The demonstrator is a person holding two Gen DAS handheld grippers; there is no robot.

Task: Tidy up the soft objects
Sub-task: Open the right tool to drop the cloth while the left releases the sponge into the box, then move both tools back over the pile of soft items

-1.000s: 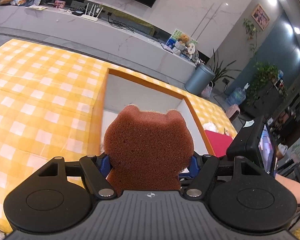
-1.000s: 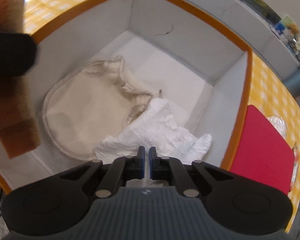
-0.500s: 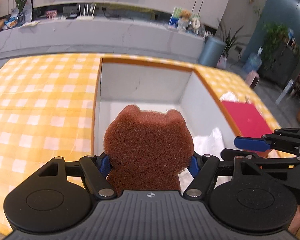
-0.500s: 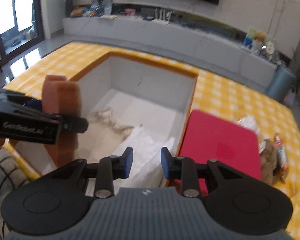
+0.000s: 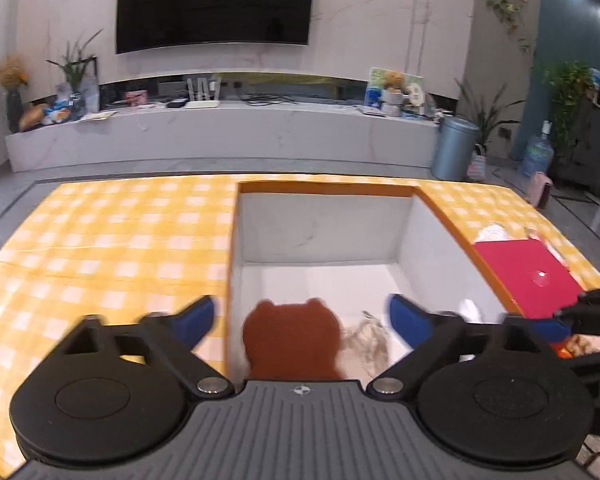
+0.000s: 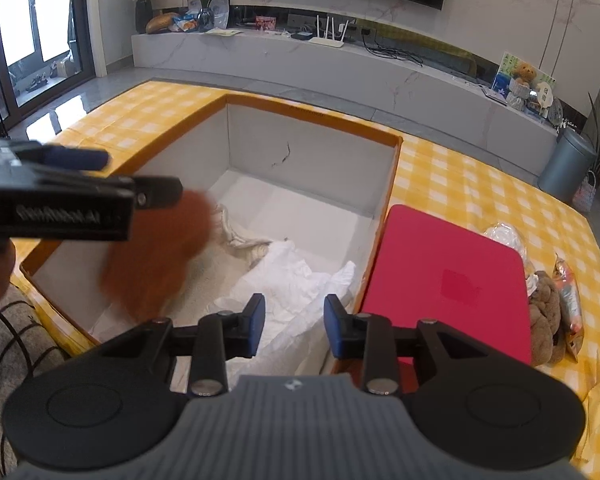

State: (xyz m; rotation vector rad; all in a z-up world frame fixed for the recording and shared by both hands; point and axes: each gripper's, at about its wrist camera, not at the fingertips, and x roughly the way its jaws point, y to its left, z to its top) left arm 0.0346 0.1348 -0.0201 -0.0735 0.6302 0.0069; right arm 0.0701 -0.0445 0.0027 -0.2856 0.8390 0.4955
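The left gripper point(image 5: 302, 316) is opening, its blue fingers point(image 5: 196, 320) spread wide and clear of the brown bear-shaped sponge point(image 5: 294, 338), which is blurred between and below them, over the orange-rimmed box point(image 5: 328, 189). The right gripper point(image 6: 294, 322) is also opening, nothing between its fingers point(image 6: 256, 324); ahead of them white crumpled paper point(image 6: 296, 276) and a cream cloth point(image 6: 240, 236) lie inside the box. To the right of those fingers a red lid point(image 6: 452, 280) rests on the checked tabletop point(image 6: 480, 184).
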